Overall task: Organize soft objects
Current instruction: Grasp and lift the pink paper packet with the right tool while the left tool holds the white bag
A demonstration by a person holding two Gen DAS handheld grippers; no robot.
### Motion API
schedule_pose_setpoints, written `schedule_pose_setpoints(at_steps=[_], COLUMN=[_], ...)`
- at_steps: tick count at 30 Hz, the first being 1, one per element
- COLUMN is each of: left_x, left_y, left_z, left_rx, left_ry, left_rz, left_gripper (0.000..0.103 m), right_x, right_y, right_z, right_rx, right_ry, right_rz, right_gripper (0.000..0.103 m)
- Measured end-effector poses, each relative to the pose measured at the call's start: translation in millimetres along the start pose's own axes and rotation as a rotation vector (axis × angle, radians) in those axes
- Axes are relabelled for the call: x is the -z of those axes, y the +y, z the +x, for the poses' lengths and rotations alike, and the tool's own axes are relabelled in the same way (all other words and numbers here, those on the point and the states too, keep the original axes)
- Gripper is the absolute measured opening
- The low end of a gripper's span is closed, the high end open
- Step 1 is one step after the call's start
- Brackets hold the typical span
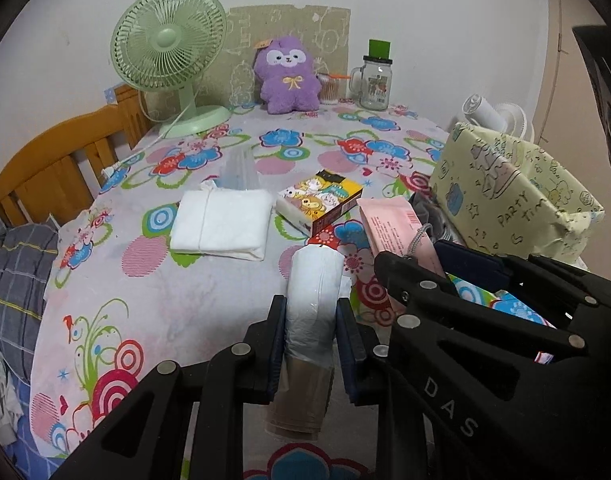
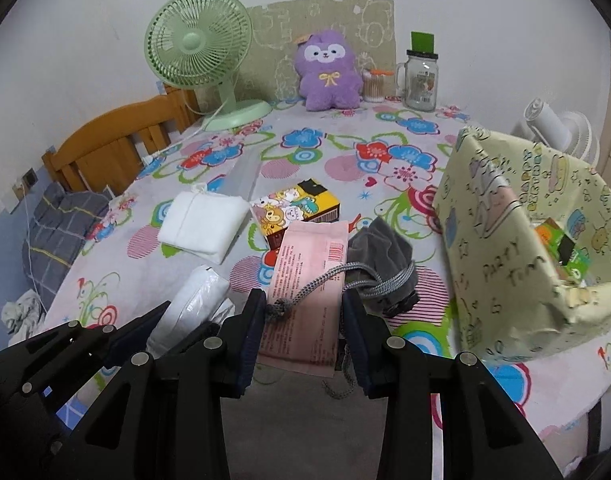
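Observation:
My left gripper (image 1: 310, 304) is shut on a roll of whitish plastic bags (image 1: 313, 288), held above the flowered tablecloth (image 1: 209, 304). The right wrist view shows the same roll (image 2: 189, 308) at lower left. My right gripper (image 2: 303, 296) is shut on a flat pink packet (image 2: 309, 264), which also shows in the left wrist view (image 1: 389, 220). A grey drawstring pouch (image 2: 381, 252) lies against the packet's right side, its cord draped over the packet. A white folded soft pack (image 2: 203, 224) and a cartoon tissue pack (image 2: 295, 208) lie mid-table. A purple plush (image 2: 329, 76) sits at the back.
A yellow-green paper-covered box (image 2: 517, 248) stands open at the right, something green inside. A green desk fan (image 2: 197, 48), a glass mug jar (image 2: 421, 84) and a cotton-swab tub (image 2: 373, 86) line the back wall. A wooden chair (image 2: 105, 148) stands left of the table.

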State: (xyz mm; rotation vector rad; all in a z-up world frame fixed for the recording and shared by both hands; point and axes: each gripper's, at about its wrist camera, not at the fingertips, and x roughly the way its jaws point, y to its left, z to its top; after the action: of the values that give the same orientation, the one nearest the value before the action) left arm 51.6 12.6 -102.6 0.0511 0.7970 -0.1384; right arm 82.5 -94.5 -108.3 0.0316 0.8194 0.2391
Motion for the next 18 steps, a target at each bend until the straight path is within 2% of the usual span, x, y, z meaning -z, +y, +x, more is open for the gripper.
schedule_pose_setpoints(at_steps=[18], left_x=[-29.5], left_y=[-7.6], left_z=[-37.0], left_rx=[0.003], left_ry=[-0.085], left_rz=[0.002], left_gripper=[0.024], right_x=[-28.2], right_y=[1.0], right_z=[-43.8], right_rx=[0.004], right_ry=[-0.078], right_rz=[-0.017], right_gripper=[0.042])
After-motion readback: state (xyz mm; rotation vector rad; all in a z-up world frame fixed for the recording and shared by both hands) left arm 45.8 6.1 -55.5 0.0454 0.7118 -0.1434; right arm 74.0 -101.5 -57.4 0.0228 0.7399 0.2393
